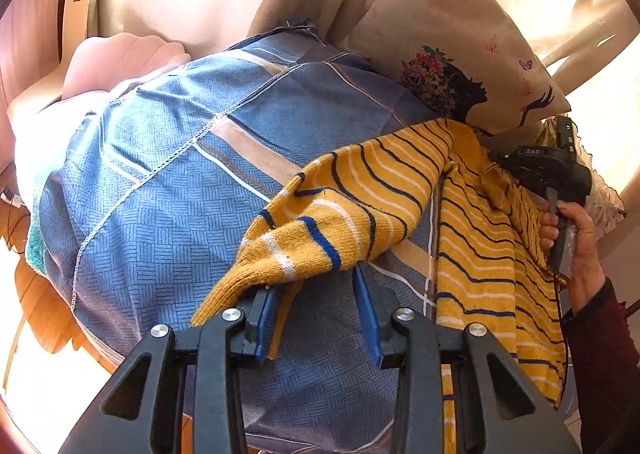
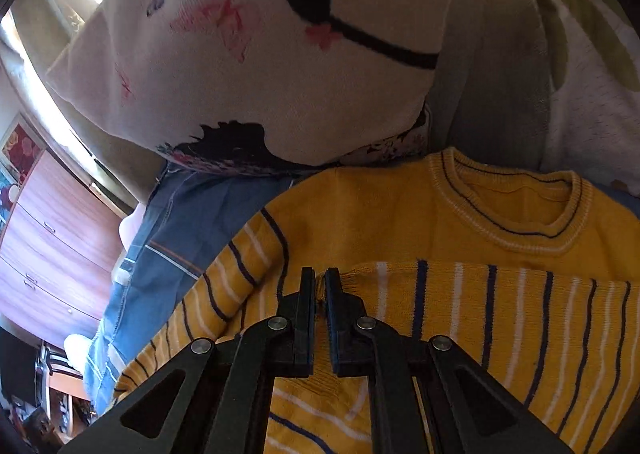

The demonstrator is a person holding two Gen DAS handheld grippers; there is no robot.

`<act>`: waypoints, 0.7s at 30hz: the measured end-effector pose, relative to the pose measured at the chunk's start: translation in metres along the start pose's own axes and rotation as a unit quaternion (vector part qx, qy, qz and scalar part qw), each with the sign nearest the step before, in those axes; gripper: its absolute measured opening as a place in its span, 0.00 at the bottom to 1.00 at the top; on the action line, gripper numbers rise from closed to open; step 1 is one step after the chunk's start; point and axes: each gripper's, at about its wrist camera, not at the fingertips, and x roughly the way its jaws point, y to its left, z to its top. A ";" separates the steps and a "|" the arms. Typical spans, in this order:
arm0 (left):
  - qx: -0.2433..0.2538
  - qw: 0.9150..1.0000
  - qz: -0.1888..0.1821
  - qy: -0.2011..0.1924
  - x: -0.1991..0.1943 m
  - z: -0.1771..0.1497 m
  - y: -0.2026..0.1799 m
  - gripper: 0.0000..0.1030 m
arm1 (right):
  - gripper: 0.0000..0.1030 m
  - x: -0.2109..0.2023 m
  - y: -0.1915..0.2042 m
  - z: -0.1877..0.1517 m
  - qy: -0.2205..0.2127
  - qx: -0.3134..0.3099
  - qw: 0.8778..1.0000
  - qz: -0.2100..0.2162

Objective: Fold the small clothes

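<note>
A small yellow knit sweater (image 1: 472,238) with navy and white stripes lies on a blue patterned bed cover (image 1: 168,182). My left gripper (image 1: 318,286) is open, its blue fingers apart, with the sweater's sleeve (image 1: 304,230) draped over the fingertips. In the right wrist view the sweater (image 2: 400,222) lies with its round collar (image 2: 516,214) at the far side. My right gripper (image 2: 319,286) is shut on the folded striped hem edge (image 2: 480,306), held over the sweater's chest. The right gripper also shows in the left wrist view (image 1: 548,178), held by a hand.
A cream cushion (image 1: 448,38) printed with a woman's profile and butterflies leans at the head of the bed, close behind the sweater; it also shows in the right wrist view (image 2: 256,54). A pink pillow (image 1: 120,58) lies far left. A wooden dresser (image 2: 52,254) stands beside the bed.
</note>
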 end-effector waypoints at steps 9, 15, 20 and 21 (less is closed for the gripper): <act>-0.055 0.998 0.019 -0.040 -0.026 0.008 0.045 0.45 | 0.35 0.029 0.045 -0.008 -0.009 -0.083 0.995 -0.049; -0.144 0.984 0.072 -0.072 -0.052 0.010 0.104 0.48 | 0.76 -0.007 0.168 -0.079 -0.009 -0.296 0.954 0.039; -0.171 0.977 0.091 -0.086 -0.070 0.003 0.125 0.49 | 0.76 -0.001 0.253 -0.169 0.035 -0.465 0.877 0.116; -0.172 0.977 0.095 -0.087 -0.073 0.001 0.127 0.49 | 0.76 -0.001 0.266 -0.188 0.031 -0.504 0.855 0.119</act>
